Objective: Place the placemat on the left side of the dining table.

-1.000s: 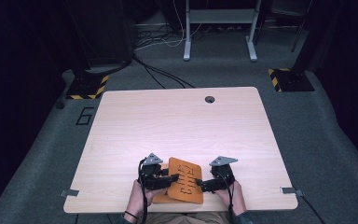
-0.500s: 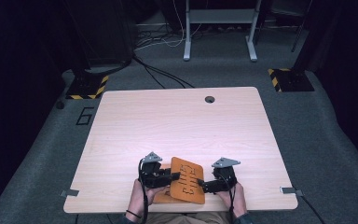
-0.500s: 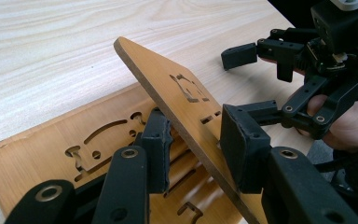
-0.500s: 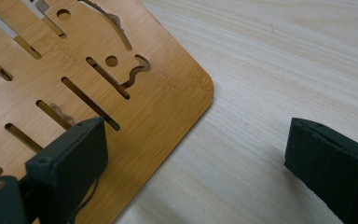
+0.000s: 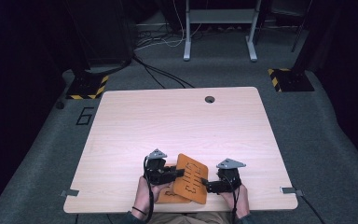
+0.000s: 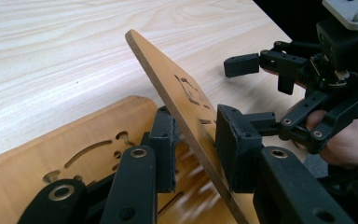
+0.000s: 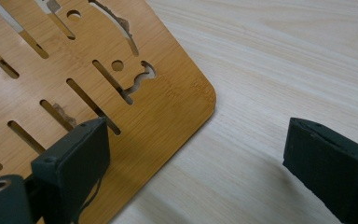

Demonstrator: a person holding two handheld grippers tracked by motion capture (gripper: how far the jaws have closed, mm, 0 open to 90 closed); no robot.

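Note:
Two thin bamboo boards with cut-out slots lie at the table's near edge. The lower board [image 5: 167,197] [image 6: 74,144] lies flat. The upper board [image 5: 191,179] [image 6: 168,79] [image 7: 158,107] is tilted up over it. My left gripper [image 5: 179,173] [image 6: 196,144] straddles the upper board's left edge, one pad under it and one over it. Its jaws have just been closing on the board, and some slack still shows between the pads. My right gripper [image 5: 205,183] [image 7: 200,158] stands wide open at the board's right corner, with one pad above the board and the other over bare table.
The pale wooden table [image 5: 177,126] [image 7: 284,56] has a round cable hole [image 5: 209,99] near its far edge. The person's hands [image 5: 144,198] come in over the near edge. Beyond the table are grey carpet, cables and a metal stand [image 5: 219,28].
Both hands keep nearly the same place. The left jaws look a little narrower around the tilted board.

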